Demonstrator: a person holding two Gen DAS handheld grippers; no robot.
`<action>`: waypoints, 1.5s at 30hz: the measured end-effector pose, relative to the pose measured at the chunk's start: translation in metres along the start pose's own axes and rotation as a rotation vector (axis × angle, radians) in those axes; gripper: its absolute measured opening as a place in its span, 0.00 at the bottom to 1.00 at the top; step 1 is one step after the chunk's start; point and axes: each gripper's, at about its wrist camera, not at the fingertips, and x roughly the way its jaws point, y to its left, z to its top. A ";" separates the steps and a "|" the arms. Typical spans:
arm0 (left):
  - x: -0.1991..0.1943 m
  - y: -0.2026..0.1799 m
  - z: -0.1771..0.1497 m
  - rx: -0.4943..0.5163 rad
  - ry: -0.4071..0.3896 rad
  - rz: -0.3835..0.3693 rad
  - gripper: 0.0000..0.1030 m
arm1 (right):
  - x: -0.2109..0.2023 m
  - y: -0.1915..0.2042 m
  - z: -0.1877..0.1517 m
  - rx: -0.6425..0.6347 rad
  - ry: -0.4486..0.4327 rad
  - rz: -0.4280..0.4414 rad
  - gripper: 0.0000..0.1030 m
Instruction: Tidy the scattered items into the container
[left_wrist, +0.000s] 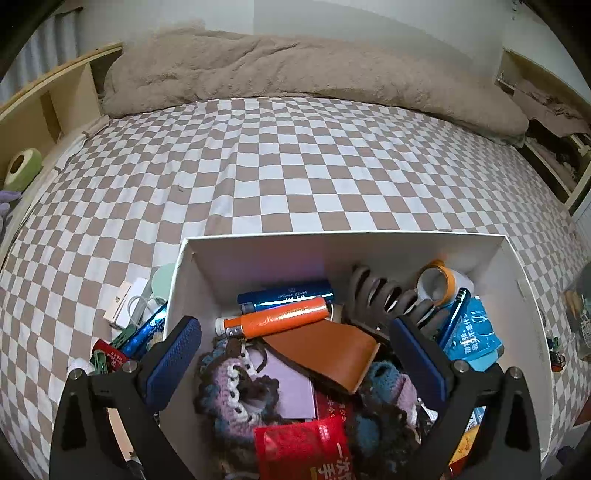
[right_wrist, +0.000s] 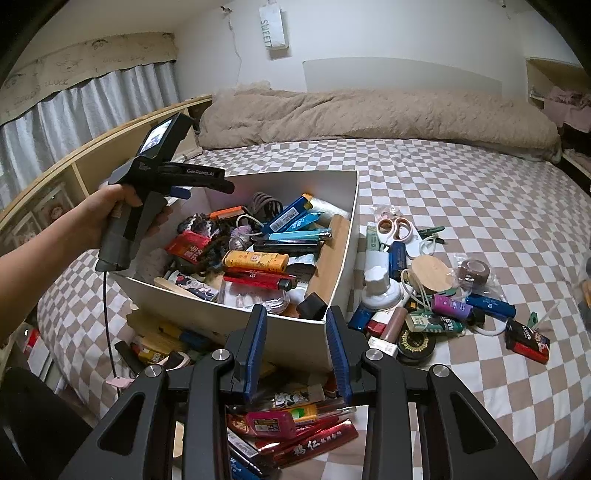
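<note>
White box (right_wrist: 332, 258) on the checked bedspread (right_wrist: 461, 192), already heaped with small items; more lie scattered right of it (right_wrist: 424, 295). Left gripper (left_wrist: 295, 354) hangs spread and empty above the contents, apparently after a drop. Right gripper (right_wrist: 295, 350) narrowed, nothing held, near corner.

Wall box (right_wrist: 273, 27): "SWEET", letters running downward. Left claw (right_wrist: 177, 171): "GenRobot.AI" in white on its black body. Curtain valance (right_wrist: 92, 55): faint "LUCK". Green tube (right_wrist: 441, 325): "NEW". Red foil pack (right_wrist: 314, 445): Chinese characters "码仁". Blue tube (left_wrist: 286, 293) in the box: script wording, not legible.
</note>
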 end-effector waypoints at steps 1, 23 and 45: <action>-0.002 0.000 -0.002 -0.001 -0.002 -0.003 1.00 | -0.001 -0.001 0.000 0.001 -0.002 -0.001 0.32; -0.115 -0.003 -0.058 0.017 -0.243 -0.052 1.00 | -0.022 0.001 0.012 0.030 -0.086 -0.019 0.32; -0.204 0.000 -0.127 0.107 -0.384 0.052 1.00 | -0.043 0.023 0.015 -0.017 -0.145 -0.056 0.79</action>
